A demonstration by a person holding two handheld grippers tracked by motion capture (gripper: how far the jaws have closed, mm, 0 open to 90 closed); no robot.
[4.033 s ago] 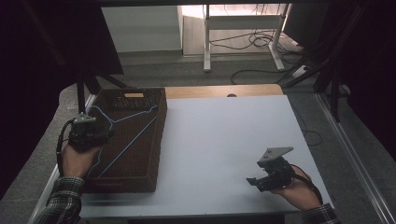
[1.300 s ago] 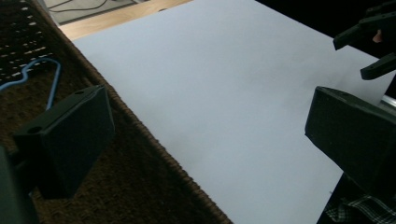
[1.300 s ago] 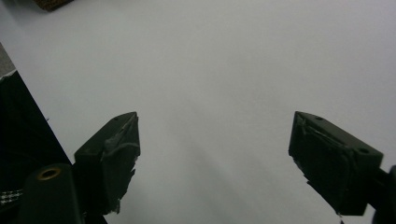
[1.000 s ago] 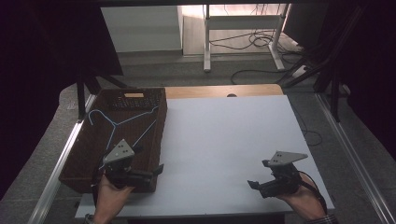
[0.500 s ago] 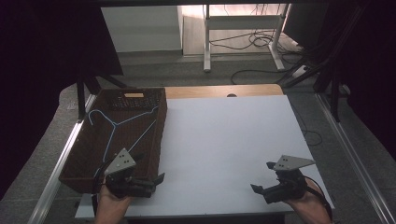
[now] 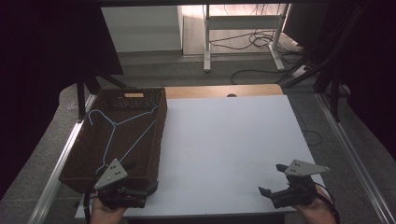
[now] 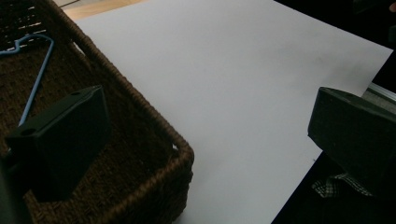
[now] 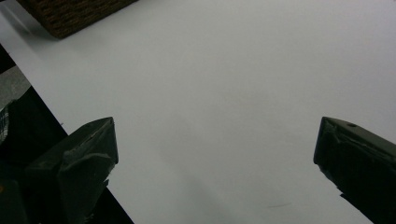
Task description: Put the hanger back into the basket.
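The blue hanger [image 6: 122, 129] lies flat inside the wicker basket [image 6: 154, 154] at the left of the white surface [image 6: 233, 140]. The left tool [image 6: 140, 190] is wide and empty at the basket's near corner. The right tool [image 6: 270, 181], jaws just opening, is also wide, empty, resting near right, probably because the hanger is delivered.

We see a dim room with black, dark sides. Bright light glows at the far top, by the floor [image 6: 243, 42]. The white desk [image 6: 233, 140] looks pale and clean. Up close, the tongs are dark and fuzzy.
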